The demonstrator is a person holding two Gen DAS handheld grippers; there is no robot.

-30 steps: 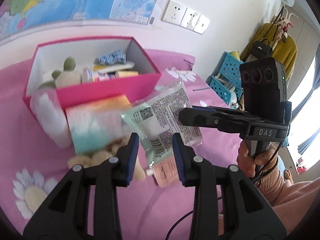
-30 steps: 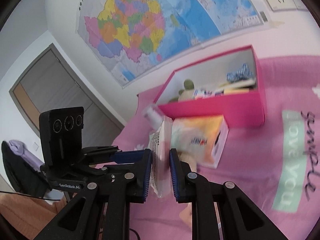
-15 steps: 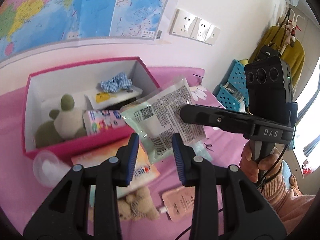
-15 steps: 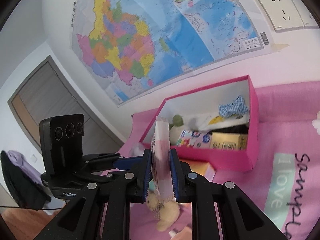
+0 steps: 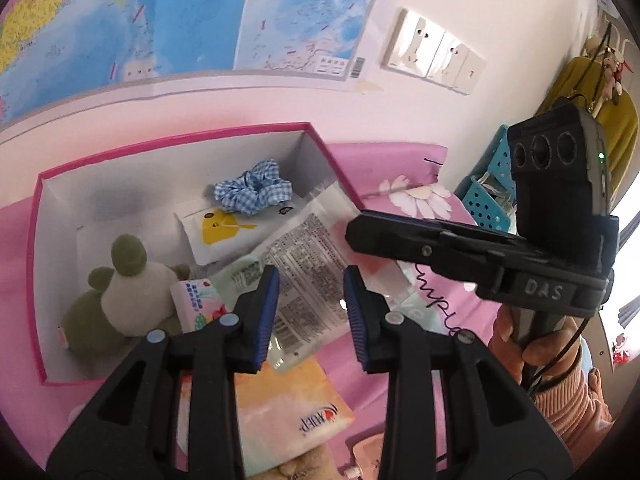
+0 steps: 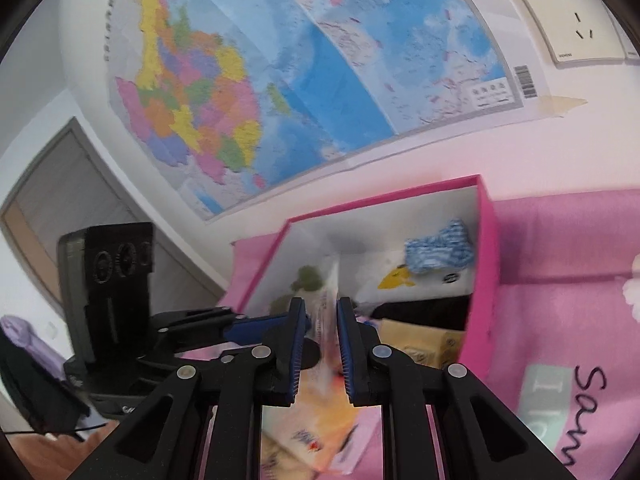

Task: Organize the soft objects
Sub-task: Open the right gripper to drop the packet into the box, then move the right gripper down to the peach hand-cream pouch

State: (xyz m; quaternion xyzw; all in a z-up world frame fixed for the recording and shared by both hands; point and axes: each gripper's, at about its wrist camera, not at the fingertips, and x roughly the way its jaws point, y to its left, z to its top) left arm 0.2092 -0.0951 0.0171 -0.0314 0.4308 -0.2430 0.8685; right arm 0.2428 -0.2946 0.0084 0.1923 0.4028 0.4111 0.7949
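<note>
— One flat packet (image 5: 304, 264) is what matters here, printed plastic, held edge-on between the pads of the right gripper (image 6: 322, 344), which is clamped on it near one end. It hangs over the open pink box (image 5: 34, 248), its free end reaching out above the things inside.

— How would you expect it to behave?

— Light and floppy, I'd judge — a thin film pouch that bends under its own weight and is probably slick. A pinch near the edge lets the far end droop and swing; taking it nearer the middle would keep it flatter.

— And the left gripper (image 5: 310, 312)?

— Its jaws stand partly apart with nothing pressed between the pads; the packet only shows beyond them. It holds nothing that I can see.

— What's already in the box?

— Several things: a green and cream plush toy (image 5: 120, 284) at the left, a small tissue pack (image 5: 192, 304) beside it, a white pouch with a yellow print (image 5: 220, 232), and a blue checked scrunchie (image 5: 252, 192) toward the back wall. Room is tight.

— Anything in the way?

— The box's near wall sits right under the packet, so a drooping end could catch the rim. Outside the box, on the pink cover (image 5: 392, 168), lies an orange tissue pack (image 5: 288, 412), not yet put away.
</note>
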